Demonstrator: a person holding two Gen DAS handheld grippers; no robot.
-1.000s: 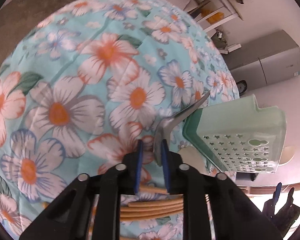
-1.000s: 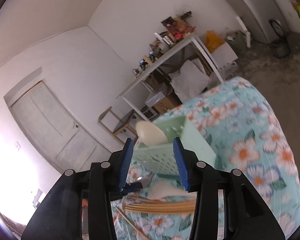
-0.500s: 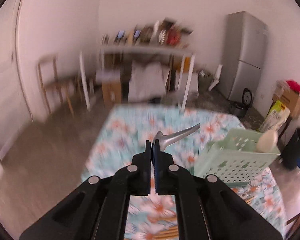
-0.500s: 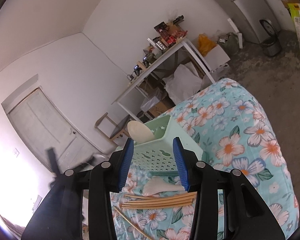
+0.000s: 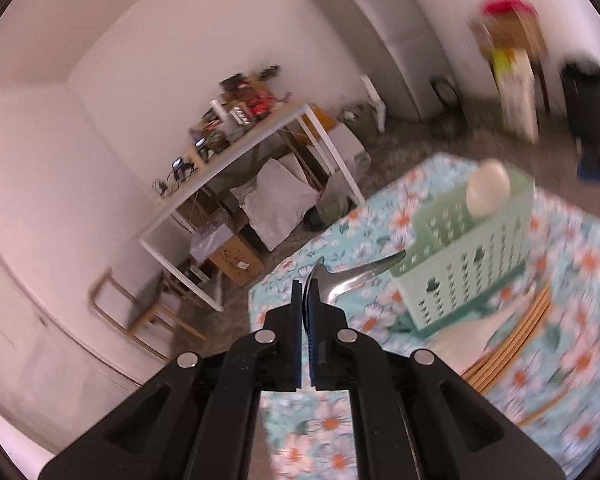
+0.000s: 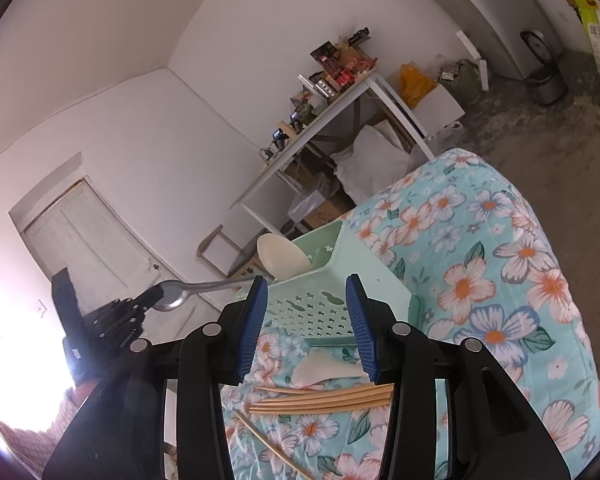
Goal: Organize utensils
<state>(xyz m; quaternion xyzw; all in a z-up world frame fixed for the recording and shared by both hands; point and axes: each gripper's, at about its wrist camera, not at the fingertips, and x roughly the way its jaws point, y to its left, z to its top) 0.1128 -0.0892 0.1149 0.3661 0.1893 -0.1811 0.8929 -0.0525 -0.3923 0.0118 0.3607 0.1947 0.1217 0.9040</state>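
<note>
My left gripper (image 5: 306, 300) is shut on a metal spoon (image 5: 356, 276) by its bowl and holds it in the air; the handle points right at the green utensil basket (image 5: 468, 256). In the right wrist view the spoon (image 6: 192, 290) and the left gripper (image 6: 148, 302) hover left of the basket (image 6: 340, 276). A cream spoon (image 6: 280, 258) stands in the basket. My right gripper (image 6: 306, 328) is open and empty above the table, just short of the basket. A white spoon (image 6: 324, 366) and several wooden chopsticks (image 6: 320, 398) lie on the floral cloth below it.
The table carries a blue floral cloth (image 6: 480, 288). Its far edge drops to the floor behind the basket. A white cluttered desk (image 6: 332, 96), a wooden chair (image 5: 140, 312) and a grey fridge (image 5: 380, 32) stand beyond.
My left gripper shut on the metal spoon, lifted it off the cloth and swung it up toward the basket. My right gripper stayed open and drew back a little.
</note>
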